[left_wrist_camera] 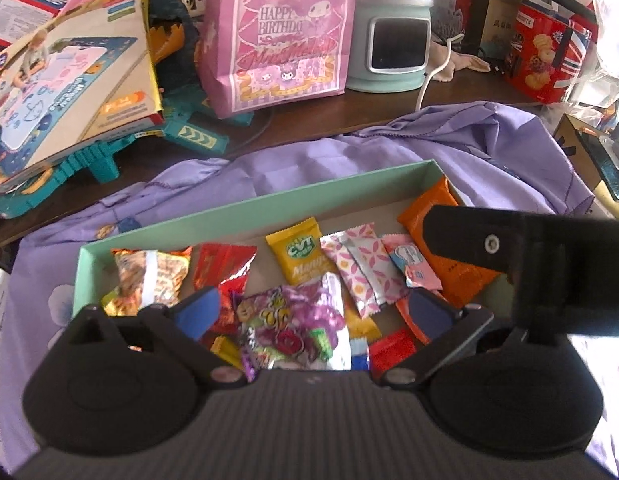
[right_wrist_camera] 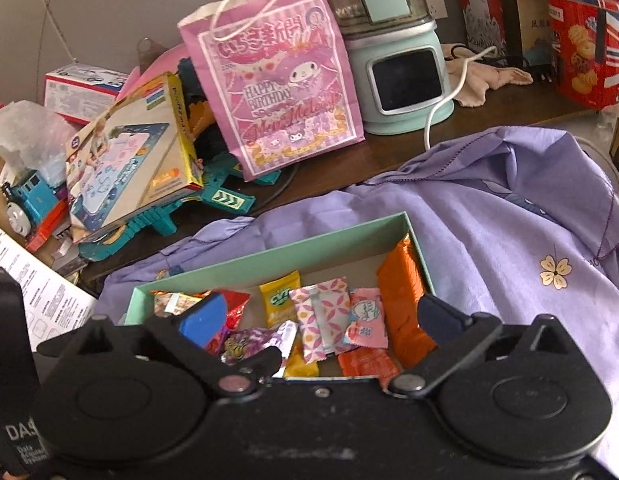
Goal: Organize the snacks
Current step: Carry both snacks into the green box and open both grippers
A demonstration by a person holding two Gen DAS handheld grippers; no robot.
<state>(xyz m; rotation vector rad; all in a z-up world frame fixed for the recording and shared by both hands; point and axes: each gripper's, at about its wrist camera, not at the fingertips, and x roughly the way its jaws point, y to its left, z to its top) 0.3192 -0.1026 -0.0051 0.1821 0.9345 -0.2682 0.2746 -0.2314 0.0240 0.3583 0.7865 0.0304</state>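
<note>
Both the left gripper [left_wrist_camera: 309, 308] and right gripper [right_wrist_camera: 321, 316] hang spread and empty over the snacks [left_wrist_camera: 293, 312] heaped in the green box [left_wrist_camera: 245, 204] on the cloth [left_wrist_camera: 469, 148], so a careless pinch could catch two overlapping wrappers.

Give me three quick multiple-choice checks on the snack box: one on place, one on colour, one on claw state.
1. Where in the box is the big orange pack, seen from the right wrist?
A. right end
B. left end
C. outside on the cloth

2. What colour is the CVT sachet?
A. blue
B. yellow
C. green

3. How does the left claw stand?
A. shut on a sachet
B. shut, empty
C. open, holding nothing

Answers:
1 A: it lies along the box's right wall.
2 B: the wrapper is yellow with a green logo.
3 C: both blue pads stand wide apart over the snacks, pressing on none.
</note>
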